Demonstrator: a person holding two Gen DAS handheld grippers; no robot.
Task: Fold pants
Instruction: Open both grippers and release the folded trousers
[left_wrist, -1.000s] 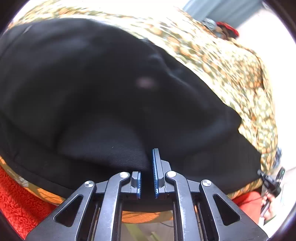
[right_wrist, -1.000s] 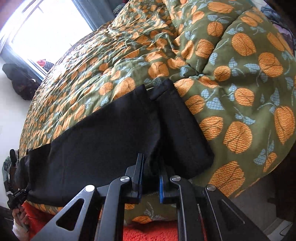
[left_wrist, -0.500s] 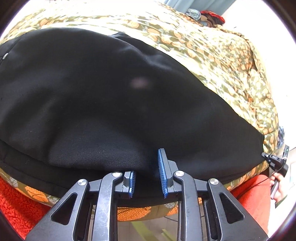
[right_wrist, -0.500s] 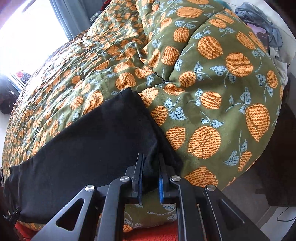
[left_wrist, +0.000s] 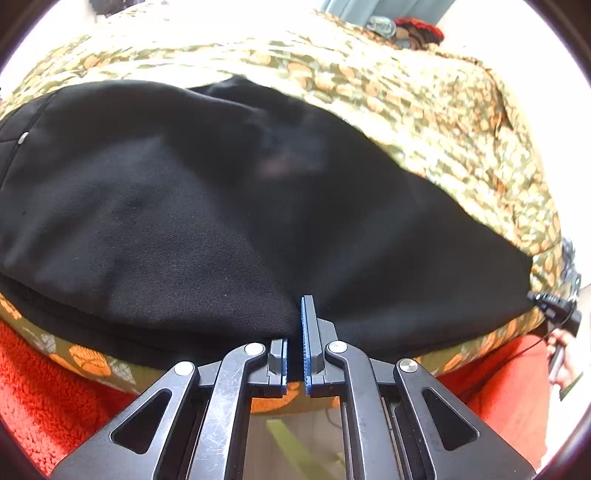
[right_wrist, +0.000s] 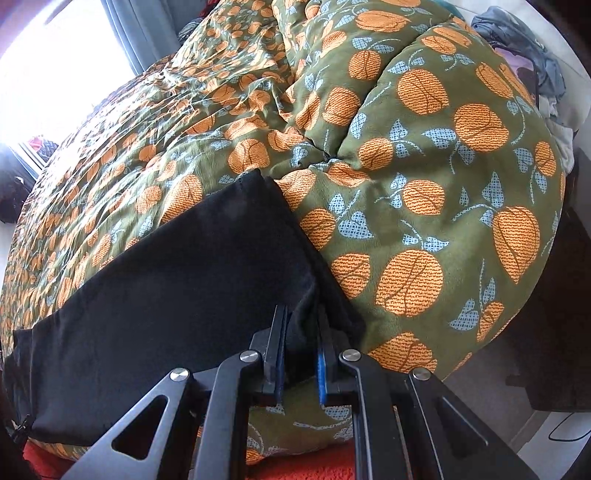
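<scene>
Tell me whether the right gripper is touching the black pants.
Touching. The right wrist view shows the right gripper with a bunch of the black pants pinched between its pads.

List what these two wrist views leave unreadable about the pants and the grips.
- Left wrist view: left gripper is shut; fabric over one finger hides how much of the black pants it pinches.
- Right wrist view: right gripper is shut on the hem; bunched cloth hides the layer count.
- Waistband: cut off at the edge.

One pair of black pants (left_wrist: 229, 206) lies on one green quilt printed with orange fruit (right_wrist: 424, 155), over one red fleece blanket (left_wrist: 48, 398), with two grippers, left gripper (left_wrist: 294, 354) and right gripper (right_wrist: 300, 354), each bearing two fingers (left_wrist: 309, 332).
</scene>
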